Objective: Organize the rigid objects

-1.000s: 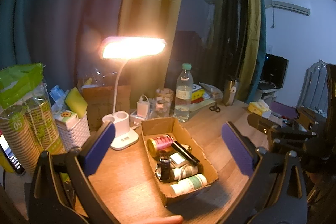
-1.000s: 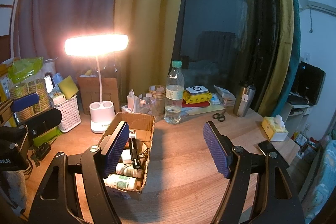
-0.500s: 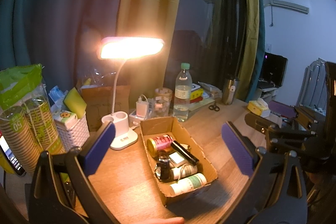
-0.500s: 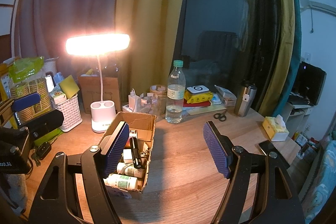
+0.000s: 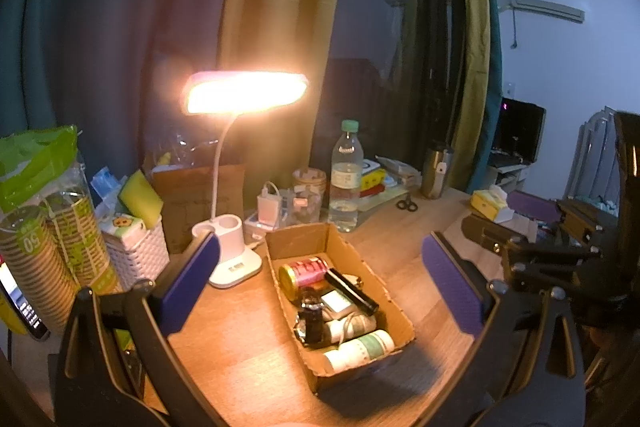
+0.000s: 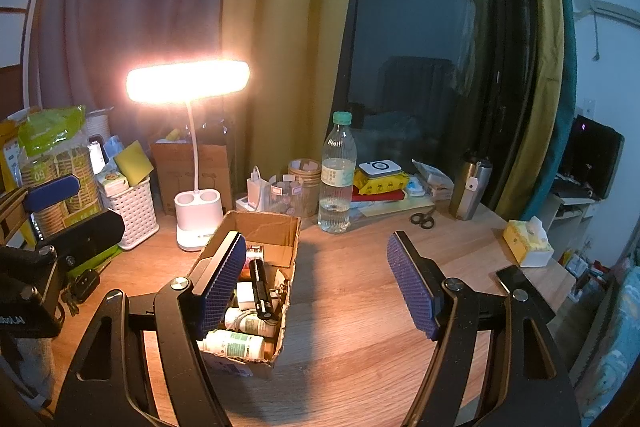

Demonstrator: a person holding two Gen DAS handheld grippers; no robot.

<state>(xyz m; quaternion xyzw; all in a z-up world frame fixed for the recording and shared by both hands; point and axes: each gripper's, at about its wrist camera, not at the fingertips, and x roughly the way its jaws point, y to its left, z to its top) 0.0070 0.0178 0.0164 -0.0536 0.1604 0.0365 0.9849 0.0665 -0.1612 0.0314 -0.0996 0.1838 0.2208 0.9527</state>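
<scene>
An open cardboard box (image 5: 360, 255) stands on the wooden desk and also shows in the right wrist view (image 6: 260, 227). It holds a red can (image 5: 306, 271), a black flashlight (image 5: 350, 291) (image 6: 260, 291), a small dark bottle (image 5: 310, 321) and white bottles (image 5: 360, 347) (image 6: 234, 343). My left gripper (image 5: 320, 291) is open and empty, held above the box. My right gripper (image 6: 316, 287) is open and empty, over the bare desk right of the box.
A lit white desk lamp (image 5: 228, 255) stands behind the box. A water bottle (image 6: 338, 179), a white basket (image 6: 132, 211), stacked paper cups (image 5: 48, 247), scissors (image 6: 424, 219), a metal tumbler (image 6: 470, 187), a tissue box (image 6: 528, 243) and a phone (image 6: 514, 279) are on the desk.
Both views have shifted very slightly. Both grippers stay open and nothing on the desk has moved.
</scene>
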